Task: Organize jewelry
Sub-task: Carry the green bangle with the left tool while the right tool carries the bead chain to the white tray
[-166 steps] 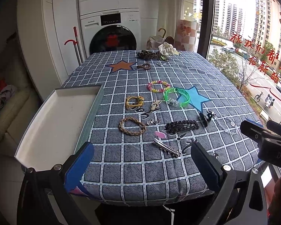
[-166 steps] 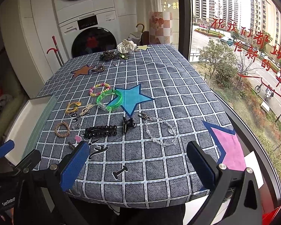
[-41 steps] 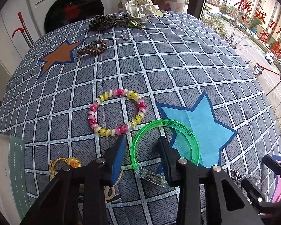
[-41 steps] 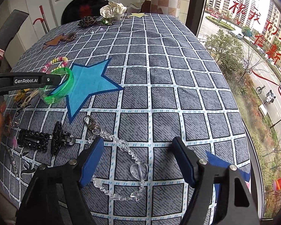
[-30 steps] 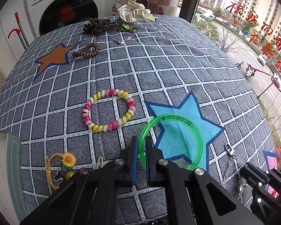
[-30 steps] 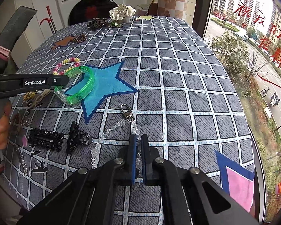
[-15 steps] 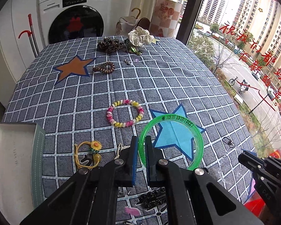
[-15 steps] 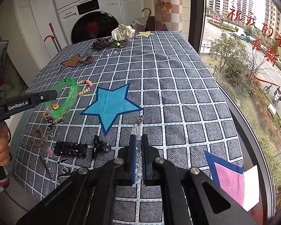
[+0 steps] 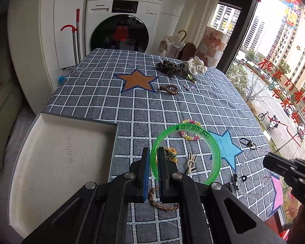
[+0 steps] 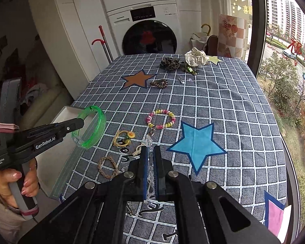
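Left gripper [image 9: 152, 162] pinches glossy green bangle [image 9: 215, 154]; right gripper [image 10: 150, 162] clear beaded chain [image 10: 149, 142].

Each camera sits just behind its own tongs and looks forward and down along them, over the table draped in a grey checked cloth [image 9: 172, 105] toward the white front-loading washing machine [image 9: 122, 30] at the far end. The left wrist view hangs above the table's near left part, beside the shallow white tray [image 9: 57, 152]. The right wrist view looks from further right and takes in the left tongs [image 10: 79, 123] from the side. Both views share the orange star patch [image 10: 136, 79], the light blue star patch [image 9: 225, 148] and the window on the right.
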The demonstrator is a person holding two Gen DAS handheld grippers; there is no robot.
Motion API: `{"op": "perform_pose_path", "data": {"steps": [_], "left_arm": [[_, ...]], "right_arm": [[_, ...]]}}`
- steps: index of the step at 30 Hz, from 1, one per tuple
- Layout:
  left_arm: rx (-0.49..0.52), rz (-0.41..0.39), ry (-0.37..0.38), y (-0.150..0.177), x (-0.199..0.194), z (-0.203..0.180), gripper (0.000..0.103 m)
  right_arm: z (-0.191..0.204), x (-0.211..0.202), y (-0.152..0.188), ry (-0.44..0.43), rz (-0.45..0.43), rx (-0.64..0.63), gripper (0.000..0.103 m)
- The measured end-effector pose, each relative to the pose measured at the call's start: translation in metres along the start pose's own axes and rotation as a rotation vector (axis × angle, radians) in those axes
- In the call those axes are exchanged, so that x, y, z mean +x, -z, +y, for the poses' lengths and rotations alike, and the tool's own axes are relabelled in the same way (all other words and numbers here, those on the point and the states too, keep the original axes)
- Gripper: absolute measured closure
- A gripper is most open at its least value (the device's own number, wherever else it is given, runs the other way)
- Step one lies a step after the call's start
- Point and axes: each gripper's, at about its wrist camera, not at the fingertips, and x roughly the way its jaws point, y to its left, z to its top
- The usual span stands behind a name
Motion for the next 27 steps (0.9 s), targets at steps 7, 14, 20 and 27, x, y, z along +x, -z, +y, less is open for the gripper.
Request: {"op": "perform_pose_path", "data": {"steps": [7, 14, 20, 27], "left_arm": [[-0.086, 0.002, -0.136, 0.009, -0.001, 0.08, 0.089], [-0.164, 0.045, -0.26, 0.019, 0.021, 0.144, 0.089], [-0.174, 0.102, -0.316, 0.022, 0.048, 0.167, 0.089], [-0.15, 0.128, -0.359, 0.021, 0.066, 0.168, 0.089]], "right_arm": [[0.09, 0.049, -0.032, -0.144, 0.028, -0.127, 0.098], [0.158, 0.114, -0.049, -0.275, 0.093, -0.181, 0.098], [0.185, 0.175, -0.054, -0.302, 0.167, -0.172, 0.098], [0.182, 0.219, -0.049, -0.238, 0.234, -0.153, 0.098]]}}
